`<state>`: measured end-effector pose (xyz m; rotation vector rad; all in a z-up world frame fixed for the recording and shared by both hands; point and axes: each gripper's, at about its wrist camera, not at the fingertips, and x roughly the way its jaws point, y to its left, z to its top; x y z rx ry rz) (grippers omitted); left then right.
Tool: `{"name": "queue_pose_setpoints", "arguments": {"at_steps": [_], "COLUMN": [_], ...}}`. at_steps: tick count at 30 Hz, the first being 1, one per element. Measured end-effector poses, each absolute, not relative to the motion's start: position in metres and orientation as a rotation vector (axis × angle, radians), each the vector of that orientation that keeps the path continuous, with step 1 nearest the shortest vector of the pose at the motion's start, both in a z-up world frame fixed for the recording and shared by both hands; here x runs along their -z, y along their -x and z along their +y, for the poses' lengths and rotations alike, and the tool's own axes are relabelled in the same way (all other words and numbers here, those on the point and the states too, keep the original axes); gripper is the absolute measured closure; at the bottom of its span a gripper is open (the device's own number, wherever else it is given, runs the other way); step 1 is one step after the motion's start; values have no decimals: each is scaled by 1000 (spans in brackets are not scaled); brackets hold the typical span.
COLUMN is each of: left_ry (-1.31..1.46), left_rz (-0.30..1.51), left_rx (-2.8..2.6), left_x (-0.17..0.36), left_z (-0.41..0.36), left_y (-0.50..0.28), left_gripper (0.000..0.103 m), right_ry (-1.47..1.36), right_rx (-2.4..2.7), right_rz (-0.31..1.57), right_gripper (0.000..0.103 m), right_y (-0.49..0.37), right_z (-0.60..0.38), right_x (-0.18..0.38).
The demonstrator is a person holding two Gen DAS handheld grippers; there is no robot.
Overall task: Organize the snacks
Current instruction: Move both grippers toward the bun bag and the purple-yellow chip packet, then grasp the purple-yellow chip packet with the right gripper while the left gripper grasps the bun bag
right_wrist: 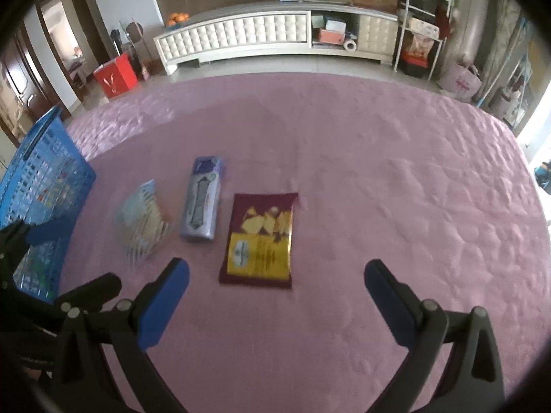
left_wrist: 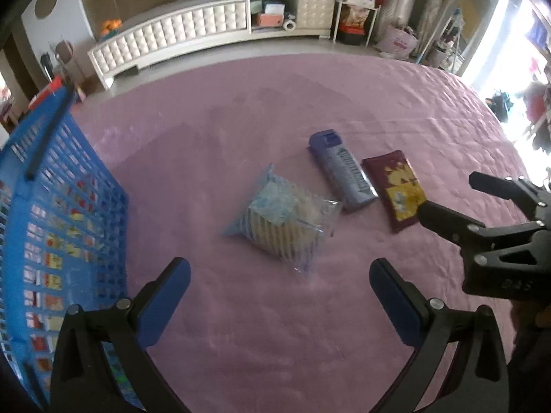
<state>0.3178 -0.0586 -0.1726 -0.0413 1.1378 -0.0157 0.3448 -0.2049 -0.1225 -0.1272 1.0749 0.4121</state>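
Note:
Three snacks lie in a row on the pink bedspread: a clear bag of crackers (left_wrist: 280,222) (right_wrist: 143,223), a purple-blue packet (left_wrist: 341,170) (right_wrist: 203,203) and a maroon and yellow bag (left_wrist: 396,191) (right_wrist: 261,239). My left gripper (left_wrist: 279,277) is open and empty, just short of the cracker bag. My right gripper (right_wrist: 276,277) is open and empty, just short of the maroon bag; it also shows in the left wrist view (left_wrist: 447,194). A blue slatted basket (left_wrist: 51,241) (right_wrist: 38,186) with several snacks inside stands at the left.
The pink bedspread (right_wrist: 378,172) spreads wide to the right and far side. Beyond it stands a white padded cabinet (right_wrist: 275,34), a red box (right_wrist: 115,75) on the floor and a metal shelf rack (right_wrist: 420,20).

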Motion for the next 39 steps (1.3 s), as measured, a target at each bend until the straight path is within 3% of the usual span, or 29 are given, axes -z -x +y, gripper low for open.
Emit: {"name": "queue_pose_setpoints", "arguments": {"at_steps": [9, 11, 14, 18, 39], "left_ry": [53, 34, 8, -27, -171], "left_rz": [1153, 1163, 1160, 1145, 1200], "left_rx": [13, 14, 3, 9, 92], "left_x": [179, 181, 183, 181, 206], "left_z": [-55, -57, -56, -58, -79], "left_y": [-331, -334, -338, -345, -371], "left_gripper": [0, 0, 0, 0, 0], "right_ry": [266, 242, 273, 283, 194], "right_rx": [-439, -438, -451, -475, -501], "right_rz": [1093, 1107, 1062, 1041, 1080], "right_gripper": [1, 6, 17, 49, 49], "right_y": [-356, -359, -354, -350, -351], "right_z": [-190, -194, -193, -193, -209], "right_x": [141, 147, 147, 142, 141]}}
